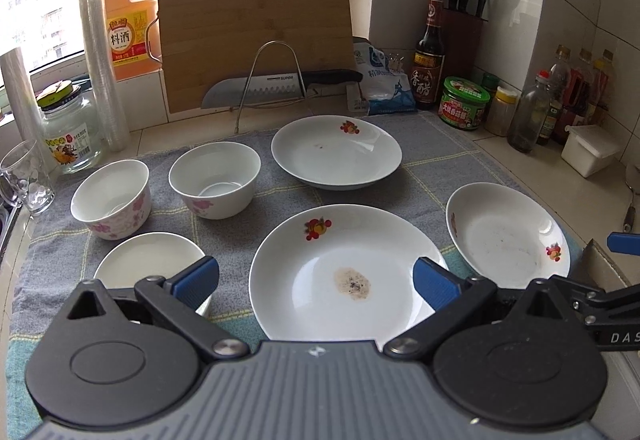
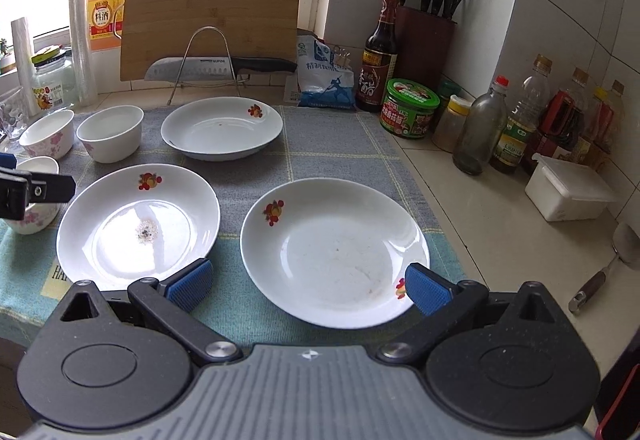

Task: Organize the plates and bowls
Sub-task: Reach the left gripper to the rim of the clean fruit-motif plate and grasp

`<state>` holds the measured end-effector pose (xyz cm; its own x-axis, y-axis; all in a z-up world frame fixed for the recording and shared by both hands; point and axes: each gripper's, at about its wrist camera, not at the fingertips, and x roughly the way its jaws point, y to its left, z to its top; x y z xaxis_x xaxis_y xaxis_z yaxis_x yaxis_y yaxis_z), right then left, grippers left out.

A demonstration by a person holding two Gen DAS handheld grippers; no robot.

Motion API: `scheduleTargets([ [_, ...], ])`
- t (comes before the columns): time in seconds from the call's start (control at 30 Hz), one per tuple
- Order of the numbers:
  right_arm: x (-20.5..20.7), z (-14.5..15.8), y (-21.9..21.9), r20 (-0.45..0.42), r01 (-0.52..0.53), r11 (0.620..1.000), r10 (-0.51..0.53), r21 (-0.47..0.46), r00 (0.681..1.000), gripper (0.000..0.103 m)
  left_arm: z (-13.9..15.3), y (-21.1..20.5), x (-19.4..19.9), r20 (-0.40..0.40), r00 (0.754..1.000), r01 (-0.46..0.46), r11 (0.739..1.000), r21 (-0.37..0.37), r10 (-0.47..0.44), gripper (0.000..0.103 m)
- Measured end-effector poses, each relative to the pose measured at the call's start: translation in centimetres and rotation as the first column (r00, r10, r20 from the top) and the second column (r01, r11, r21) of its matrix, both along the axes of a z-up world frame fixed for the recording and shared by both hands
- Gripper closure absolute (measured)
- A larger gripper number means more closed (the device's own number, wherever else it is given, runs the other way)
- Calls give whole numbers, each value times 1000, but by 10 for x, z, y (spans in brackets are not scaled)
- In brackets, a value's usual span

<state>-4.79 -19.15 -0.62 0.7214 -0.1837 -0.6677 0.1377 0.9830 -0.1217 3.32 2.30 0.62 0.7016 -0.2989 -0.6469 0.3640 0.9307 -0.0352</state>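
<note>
Above plates: L tool (image 1: 316, 282) & R tool (image 2: 308, 290) level, both spread, empty

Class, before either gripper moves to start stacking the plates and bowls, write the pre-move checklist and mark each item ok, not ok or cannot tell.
1. Left gripper open, holding nothing: ok.
2. Right gripper open, holding nothing: ok.
3. Stained plate clean enough to stack: not ok, a speckled brown patch sits in its centre.
4. Right plate free of other dishes: ok, it lies alone on the towel.
5. Far plate clean: not ok, small dark specks.
6. Three bowls empty: near bowl cannot tell, partly hidden; left bowl and middle bowl ok.
</note>
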Motion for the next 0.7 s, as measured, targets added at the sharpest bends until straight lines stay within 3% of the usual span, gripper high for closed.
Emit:
scheduleTargets([
  [0.2, 2, -27, -22, -61, 25, 999, -23, 28, 998, 0, -4, -5, 10, -40, 998, 43, 998, -51, -45, 1],
  [0.53, 22, -69, -61, -128, -34, 993, 49, 115, 991, 0, -2, -43, 23, -56, 995, 77, 997, -28, -79, 1],
  [0.7, 29, -77, -75, -117, -81, 989, 96, 122, 989, 0, 0, -67, 30, -62, 992, 111, 994, -9, -111, 1],
])
